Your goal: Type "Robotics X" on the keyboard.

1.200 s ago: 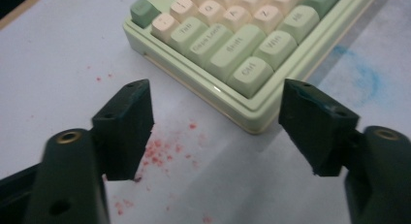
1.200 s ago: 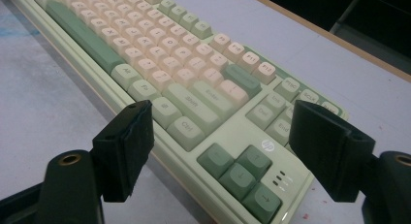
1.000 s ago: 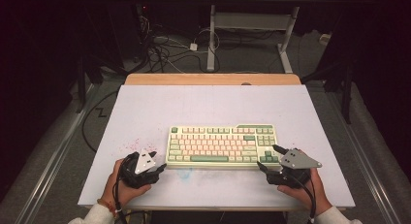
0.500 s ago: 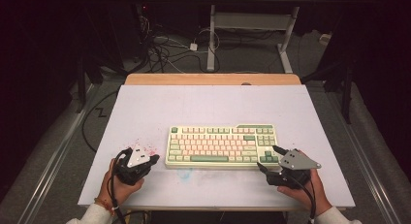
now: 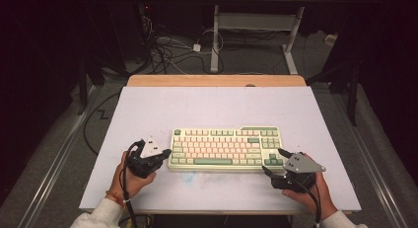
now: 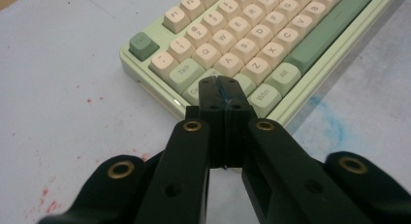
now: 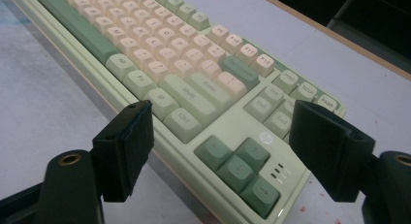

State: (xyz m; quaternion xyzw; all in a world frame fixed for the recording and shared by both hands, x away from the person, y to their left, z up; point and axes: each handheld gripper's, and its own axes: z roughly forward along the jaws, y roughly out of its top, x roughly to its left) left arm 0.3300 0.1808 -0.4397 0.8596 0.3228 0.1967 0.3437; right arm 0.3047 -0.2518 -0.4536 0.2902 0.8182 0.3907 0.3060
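left fingers: pressed together with nothing between them, tips over the keys at the keyboard's [image 6: 252,44] near left corner, right around Ctrl and Win in the left gripper view. They've just been closing, and they came together empty

left gripper [image 5: 165,152]: sits at the keyboard's left short end in the high view, grey three-cornered plate on top, cable looping back toward the person's sleeve

right fingers: spread wide apart, one black pad [image 7: 127,146] off the keyboard's front edge and the other past its right end, so the arrow-key corner sits in the gap. Can't tell if either pad actually touches the case

right gripper [image 5: 275,163]: at the keyboard's near right corner in the high view, also with a grey plate, held in the person's right hand [image 5: 308,194]

keyboard: pale green case, cream keys with darker green ones for space bar, Esc, Enter and arrows. Lies flat and square to the front edge, roughly mid-bench, a bit toward the person's side

bench [image 5: 217,107]: white top with a wooden strip along the far edge, some red specks near the left gripper and a blue smudge [image 6: 332,129] just in front of the keyboard

beyond the bench: dark floor with tangled cables [image 5: 170,48] and a white metal frame [image 5: 256,23]
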